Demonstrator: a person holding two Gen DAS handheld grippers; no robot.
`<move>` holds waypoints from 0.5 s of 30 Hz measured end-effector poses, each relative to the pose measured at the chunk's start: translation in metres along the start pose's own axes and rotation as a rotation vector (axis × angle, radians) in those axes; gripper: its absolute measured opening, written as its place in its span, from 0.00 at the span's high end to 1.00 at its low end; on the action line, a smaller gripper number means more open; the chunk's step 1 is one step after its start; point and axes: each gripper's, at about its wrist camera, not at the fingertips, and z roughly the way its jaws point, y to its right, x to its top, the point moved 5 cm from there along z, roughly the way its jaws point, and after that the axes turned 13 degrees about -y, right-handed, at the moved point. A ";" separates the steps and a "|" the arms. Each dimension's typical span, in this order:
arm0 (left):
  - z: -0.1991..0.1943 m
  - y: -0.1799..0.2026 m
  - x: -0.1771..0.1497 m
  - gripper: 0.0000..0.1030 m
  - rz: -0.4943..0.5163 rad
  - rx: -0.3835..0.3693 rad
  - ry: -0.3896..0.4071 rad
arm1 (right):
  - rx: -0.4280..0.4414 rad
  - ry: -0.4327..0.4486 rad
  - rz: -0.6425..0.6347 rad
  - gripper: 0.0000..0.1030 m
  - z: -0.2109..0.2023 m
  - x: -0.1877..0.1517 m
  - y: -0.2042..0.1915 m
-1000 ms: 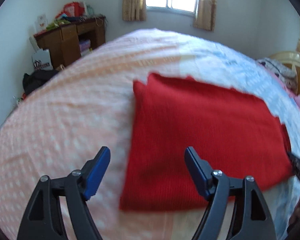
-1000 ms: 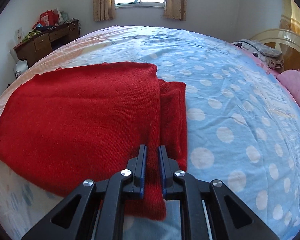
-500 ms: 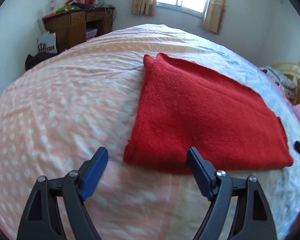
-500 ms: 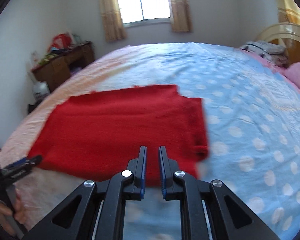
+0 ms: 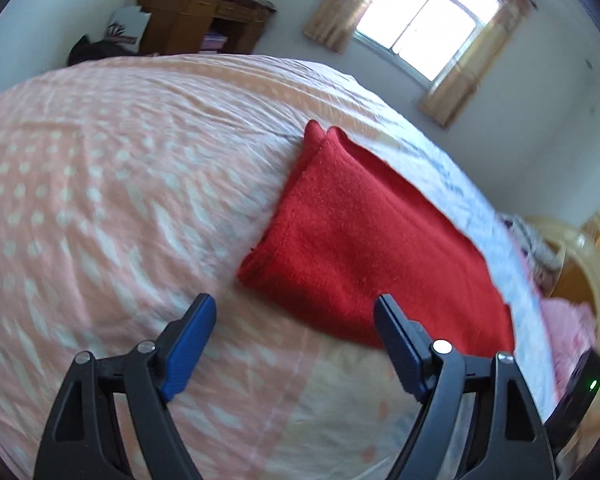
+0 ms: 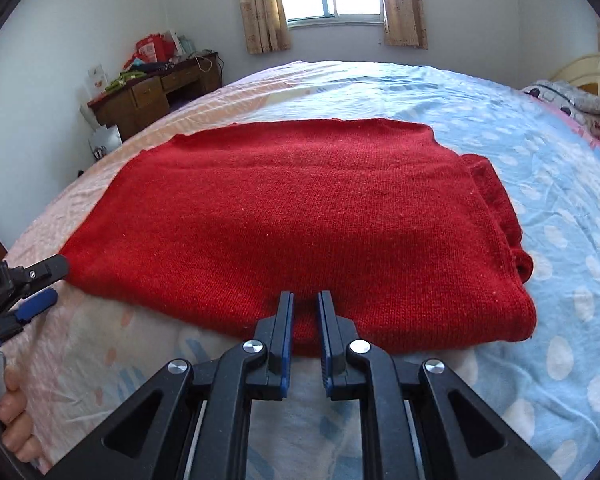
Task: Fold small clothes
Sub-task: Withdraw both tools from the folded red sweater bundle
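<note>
A red knit sweater (image 6: pixel 300 216) lies folded flat on the bed, its right side tucked under in a thick roll (image 6: pixel 500 216). My right gripper (image 6: pixel 305 300) is shut, its tips just over the middle of the sweater's near edge, and I see no cloth pinched or lifted. My left gripper (image 5: pixel 294 300) is open wide and tilted, hovering at the sweater's (image 5: pixel 360 248) near left corner with nothing between its pads. In the right wrist view the left gripper (image 6: pixel 50 284) shows at the far left, held by a hand (image 6: pixel 12 412).
The bed sheet is pink with white dots (image 5: pixel 100 200) on the left and blue with white dots (image 6: pixel 560 240) on the right. A cluttered wooden desk (image 6: pixel 148 96) stands by the left wall. Pillows (image 6: pixel 572 100) and a headboard are at the far right.
The right gripper left the sweater's right fold, drew back, and now sits at the middle of the near edge. The left gripper rolled and pulled back toward the left corner.
</note>
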 end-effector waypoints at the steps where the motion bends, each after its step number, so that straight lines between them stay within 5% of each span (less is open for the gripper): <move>1: 0.002 0.002 -0.002 0.19 -0.015 -0.005 0.001 | 0.013 0.006 0.006 0.89 0.000 0.000 0.001; 8: 0.022 0.037 -0.004 0.21 0.094 0.123 0.000 | 0.027 0.036 0.004 0.89 -0.003 -0.004 -0.001; 12: 0.032 0.037 0.017 0.23 0.064 0.188 -0.005 | 0.057 0.041 0.018 0.89 -0.003 -0.005 0.001; 15: 0.038 0.036 0.029 0.33 0.071 0.242 -0.008 | 0.068 0.045 0.024 0.89 -0.003 -0.005 0.003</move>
